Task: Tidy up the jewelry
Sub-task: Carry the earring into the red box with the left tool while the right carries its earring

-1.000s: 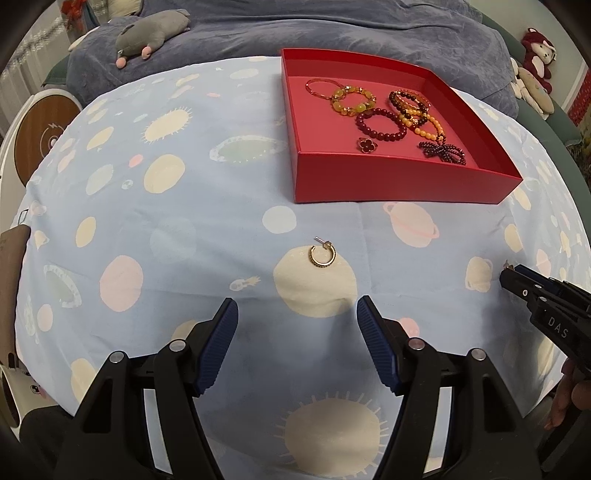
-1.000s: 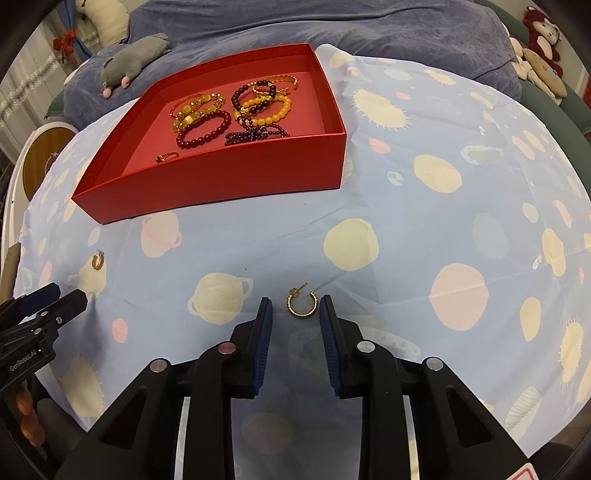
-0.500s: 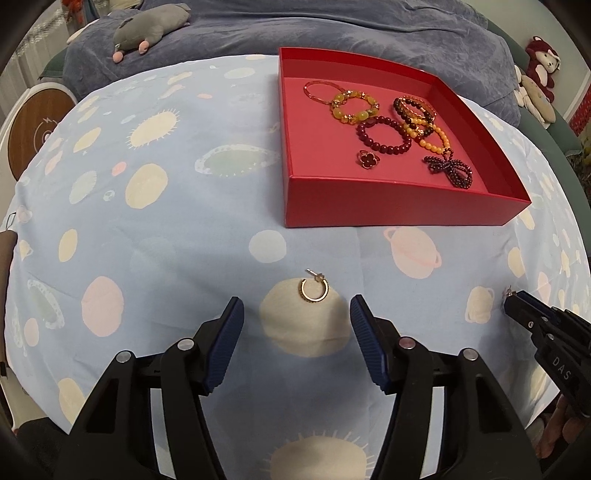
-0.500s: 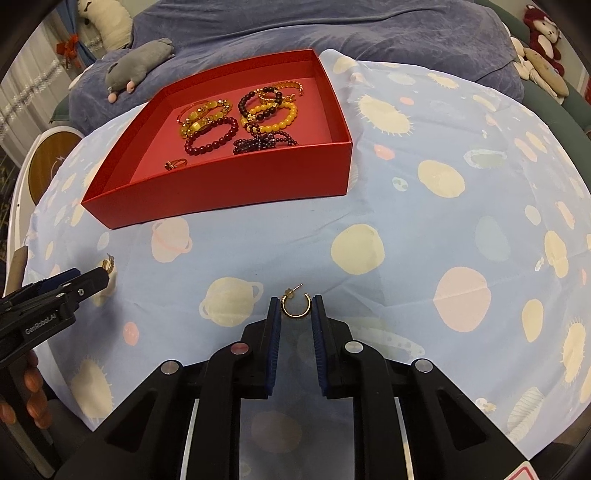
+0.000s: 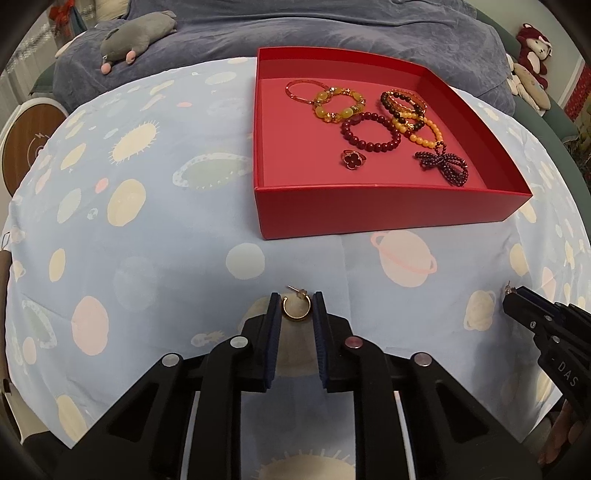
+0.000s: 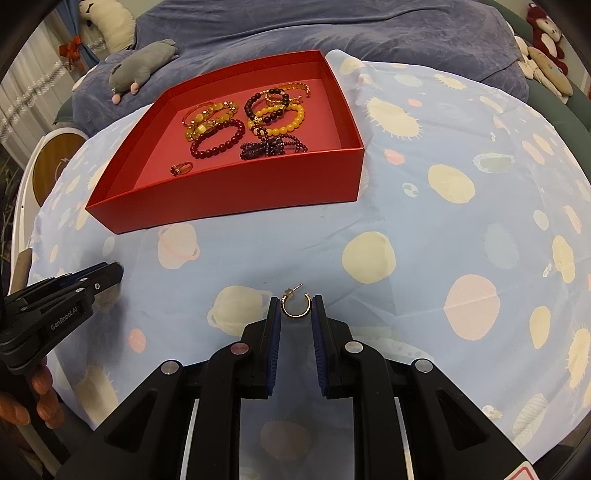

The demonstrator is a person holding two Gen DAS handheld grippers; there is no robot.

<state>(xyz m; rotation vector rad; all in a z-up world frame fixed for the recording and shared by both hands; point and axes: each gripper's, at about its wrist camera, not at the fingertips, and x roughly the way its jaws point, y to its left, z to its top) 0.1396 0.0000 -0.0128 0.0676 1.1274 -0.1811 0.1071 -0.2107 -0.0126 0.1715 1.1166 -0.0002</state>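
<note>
A red tray [image 5: 388, 206] [image 6: 229, 206] holds several bead bracelets [image 5: 369, 131] and a ring [image 5: 352, 158]. My left gripper [image 5: 296, 308] is shut on a gold hoop earring [image 5: 295, 313], held between its blue pads at the cloth. My right gripper [image 6: 295, 308] is shut on a second gold hoop earring [image 6: 295, 306], also at the cloth. Each gripper shows at the edge of the other's view: the right gripper [image 5: 517, 299] and the left gripper [image 6: 107, 275].
The table has a light blue cloth [image 5: 147, 240] printed with planets and suns. A grey plush toy [image 5: 136, 35] lies on the blue bedding behind. Plush toys [image 5: 532, 55] sit at the far right. A round wooden disc [image 5: 26, 147] stands at the left.
My left gripper moved forward over its earring and closed on it. My right gripper closed the last bit on its earring and rose slightly.
</note>
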